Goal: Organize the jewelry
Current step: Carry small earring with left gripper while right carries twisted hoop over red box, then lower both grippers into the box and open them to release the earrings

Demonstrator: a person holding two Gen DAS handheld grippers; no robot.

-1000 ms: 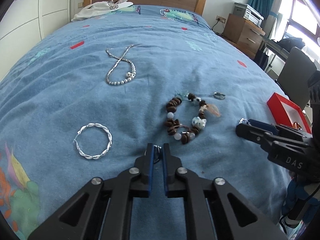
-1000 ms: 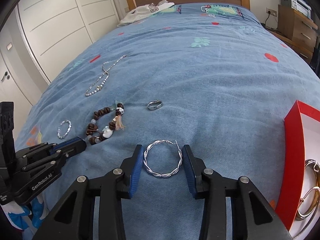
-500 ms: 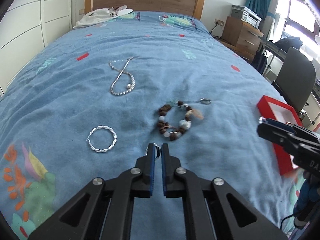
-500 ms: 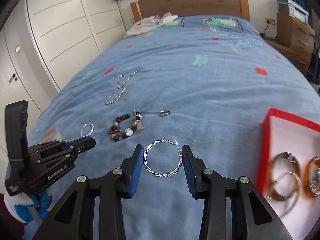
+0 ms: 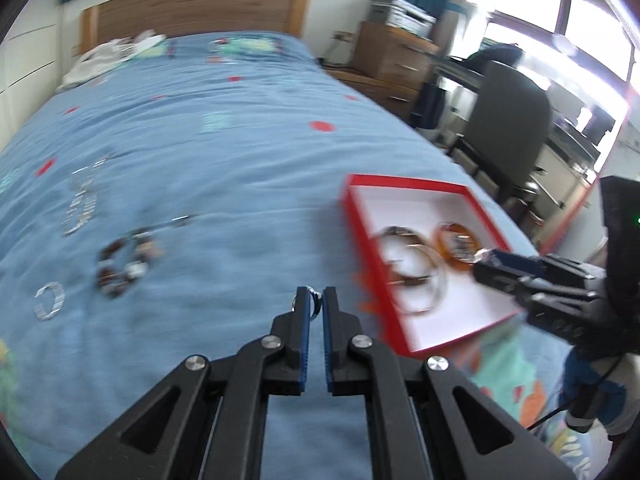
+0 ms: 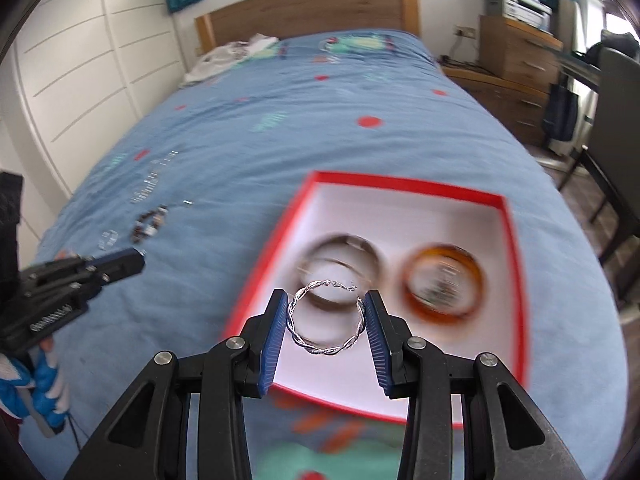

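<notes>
Only the right wrist view is showing the right gripper point(image 6: 326, 322) pinching a twisted silver wire hoop point(image 6: 326, 319) above the red-rimmed white cardboard box point(image 6: 416, 185) holding three bangles, while the left gripper point(image 5: 315, 309) is clamping a small silver ring point(image 5: 316, 304) over the blue bedspread point(image 5: 224, 152).

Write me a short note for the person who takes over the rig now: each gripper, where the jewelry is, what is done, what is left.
Right gripper: shut on a twisted silver hoop, held above the red box.
Left gripper: nearly closed on a small silver piece; too small to name.
Done: an amber bangle and metal bangles lie in the box.
Left on the blue bedspread: brown bead bracelet, second silver hoop, small ring, silver chain.
Next, probably: release both held pieces into the box, then fetch the rest.
</notes>
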